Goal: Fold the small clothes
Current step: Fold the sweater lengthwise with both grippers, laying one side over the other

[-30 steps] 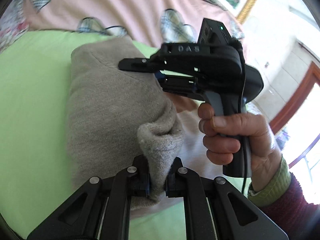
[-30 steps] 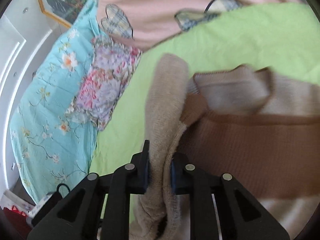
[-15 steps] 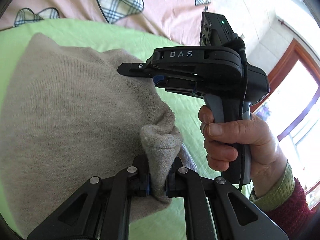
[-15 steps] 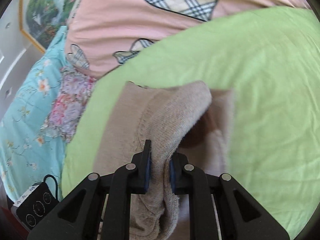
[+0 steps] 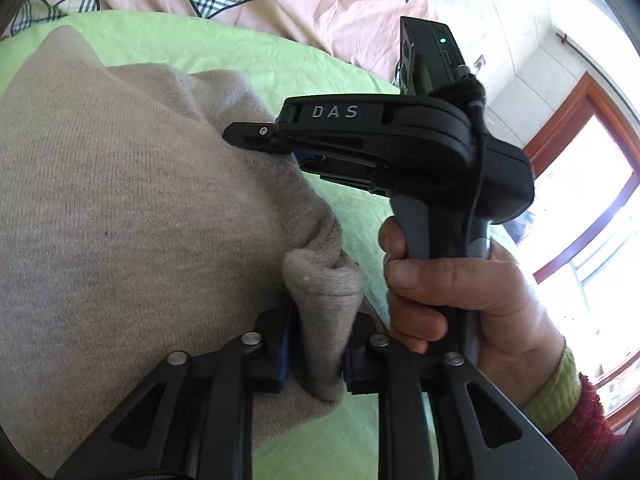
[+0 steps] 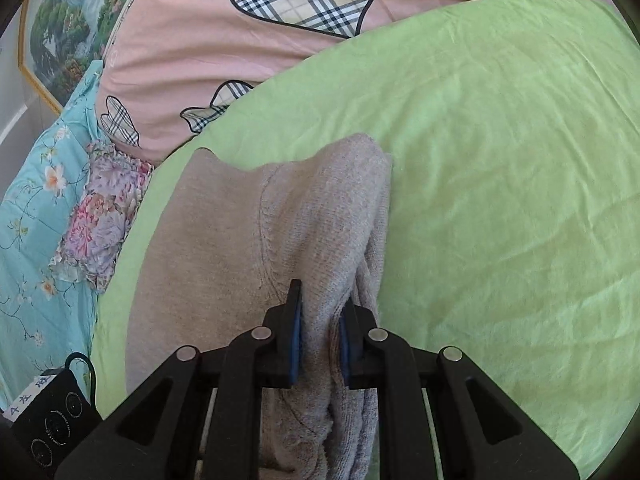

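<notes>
Left gripper (image 5: 316, 350): jaws opening, a bunched fold of the beige sweater (image 5: 120, 208) between them, cloth touching the left pad only. Right gripper (image 6: 320, 334): closed on a thick fold of the same sweater (image 6: 248, 240). Sweater: folded over, lying on the green bedsheet (image 6: 500, 160), filling the left wrist view from 7 to 11 o'clock. Right hand (image 5: 460, 300): grips its handle at 4 o'clock there. Pink quilt (image 6: 192, 40) with plaid hearts: 12 o'clock.
</notes>
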Demonstrator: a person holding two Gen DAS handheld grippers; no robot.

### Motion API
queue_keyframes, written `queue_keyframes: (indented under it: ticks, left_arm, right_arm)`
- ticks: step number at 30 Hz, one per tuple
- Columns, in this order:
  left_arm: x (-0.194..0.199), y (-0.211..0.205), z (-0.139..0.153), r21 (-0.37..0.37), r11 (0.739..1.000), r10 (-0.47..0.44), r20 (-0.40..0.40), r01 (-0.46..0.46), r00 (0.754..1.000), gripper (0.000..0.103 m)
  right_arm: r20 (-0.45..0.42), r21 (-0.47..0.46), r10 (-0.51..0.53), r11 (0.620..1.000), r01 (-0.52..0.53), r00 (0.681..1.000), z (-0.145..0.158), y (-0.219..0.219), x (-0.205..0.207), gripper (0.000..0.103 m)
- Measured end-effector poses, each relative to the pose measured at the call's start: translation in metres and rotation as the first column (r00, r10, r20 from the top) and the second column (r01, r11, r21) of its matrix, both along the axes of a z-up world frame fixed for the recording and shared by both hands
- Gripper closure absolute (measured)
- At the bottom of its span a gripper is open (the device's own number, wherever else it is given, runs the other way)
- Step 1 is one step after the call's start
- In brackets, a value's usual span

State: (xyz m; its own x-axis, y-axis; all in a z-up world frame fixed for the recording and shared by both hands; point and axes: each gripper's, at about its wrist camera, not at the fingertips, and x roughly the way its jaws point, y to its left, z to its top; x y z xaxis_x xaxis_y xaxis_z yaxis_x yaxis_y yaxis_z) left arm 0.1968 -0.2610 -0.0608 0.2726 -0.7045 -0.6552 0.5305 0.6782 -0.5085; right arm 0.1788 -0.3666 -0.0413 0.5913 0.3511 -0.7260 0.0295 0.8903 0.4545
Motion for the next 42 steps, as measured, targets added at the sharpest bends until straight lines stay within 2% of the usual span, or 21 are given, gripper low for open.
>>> queue_keyframes:
  ticks: [3, 6, 9, 11, 12, 15, 18, 20, 23, 25, 26, 30, 35, 37, 39, 40, 42]
  left_arm:
    - [-0.005, 0.012, 0.006, -0.006, 1.0, -0.015, -0.012, 0.015, 1.0, 0.074]
    - [-0.019, 0.029, 0.014, 0.001, 1.0, -0.022, 0.0, 0.022, 1.0, 0.069]
    - [-0.031, 0.051, 0.025, 0.003, 1.0, -0.014, 0.008, 0.014, 1.0, 0.058]
    - [-0.041, 0.07, 0.033, -0.007, 1.0, 0.002, 0.017, -0.001, 1.0, 0.052]
    - [-0.043, 0.081, 0.038, -0.012, 1.0, 0.019, 0.028, -0.018, 0.999, 0.049]
    - [-0.033, 0.109, 0.047, -0.019, 0.996, 0.085, 0.044, -0.084, 0.995, 0.043]
    - [-0.009, 0.131, 0.049, -0.003, 0.984, 0.176, 0.061, -0.176, 0.983, 0.043]
    - [0.007, 0.143, 0.047, 0.01, 0.975, 0.222, 0.051, -0.222, 0.974, 0.043]
    - [0.021, 0.158, 0.041, 0.009, 0.964, 0.267, 0.02, -0.267, 0.964, 0.04]
    - [0.032, 0.166, 0.037, 0.014, 0.957, 0.289, 0.02, -0.289, 0.957, 0.027]
    - [0.039, 0.166, 0.032, 0.024, 0.957, 0.288, 0.02, -0.288, 0.957, 0.024]
    - [0.066, 0.16, 0.008, 0.055, 0.963, 0.265, -0.036, -0.263, 0.964, 0.023]
    - [0.092, 0.151, -0.013, -0.03, 0.975, 0.216, -0.102, -0.22, 0.971, 0.022]
    - [0.098, 0.145, -0.021, -0.059, 0.98, 0.184, -0.125, -0.192, 0.975, 0.042]
    - [0.097, 0.143, -0.021, -0.04, 0.98, 0.191, -0.091, -0.195, 0.977, 0.048]
    - [0.094, 0.143, -0.019, -0.034, 0.981, 0.186, -0.073, -0.189, 0.98, 0.051]
    - [0.089, 0.146, -0.013, -0.041, 0.982, 0.18, -0.072, -0.183, 0.981, 0.055]
  right_arm:
    - [0.002, -0.012, -0.011, 1.0, 0.011, 1.0, 0.001, 0.001, -0.003, 0.086]
    - [0.004, -0.025, -0.029, 0.999, 0.029, 1.0, 0.004, 0.003, -0.007, 0.08]
    - [0.004, -0.098, -0.044, 0.994, 0.044, 0.999, 0.01, 0.007, -0.013, 0.072]
    - [-0.001, -0.168, -0.064, 0.984, 0.063, 0.998, 0.013, 0.008, -0.018, 0.05]
    - [-0.001, -0.185, -0.067, 0.98, 0.066, 0.998, 0.014, 0.007, -0.022, 0.048]
    - [-0.004, -0.144, -0.073, 0.987, 0.071, 0.997, 0.015, -0.001, -0.033, 0.048]
    - [-0.012, -0.095, -0.078, 0.993, 0.076, 0.997, 0.016, -0.007, -0.041, 0.047]
    - [-0.016, -0.041, -0.067, 0.997, 0.067, 0.998, 0.015, -0.007, -0.042, 0.037]
    - [-0.032, 0.006, -0.032, 0.999, 0.032, 0.999, 0.008, -0.001, -0.041, 0.034]
    - [-0.049, -0.001, -0.009, 1.0, 0.009, 0.999, 0.003, 0.004, -0.038, 0.033]
    - [-0.051, 0.0, -0.004, 1.0, 0.004, 0.999, 0.001, 0.006, -0.037, 0.033]
    - [-0.051, 0.055, 0.003, 0.998, -0.001, 0.999, -0.004, 0.002, -0.032, 0.033]
    - [-0.063, 0.081, 0.027, 0.996, -0.022, 0.998, -0.01, 0.001, -0.023, 0.033]
    - [-0.072, 0.121, 0.037, 0.992, -0.028, 0.997, -0.014, -0.001, -0.017, 0.033]
    - [-0.079, 0.144, 0.062, 0.988, -0.05, 0.995, -0.018, 0.006, -0.014, 0.044]
    - [-0.083, 0.148, 0.073, 0.987, -0.06, 0.994, -0.019, 0.01, -0.014, 0.053]
    - [-0.069, 0.103, 0.079, 0.992, -0.071, 0.994, -0.012, 0.019, -0.017, 0.059]
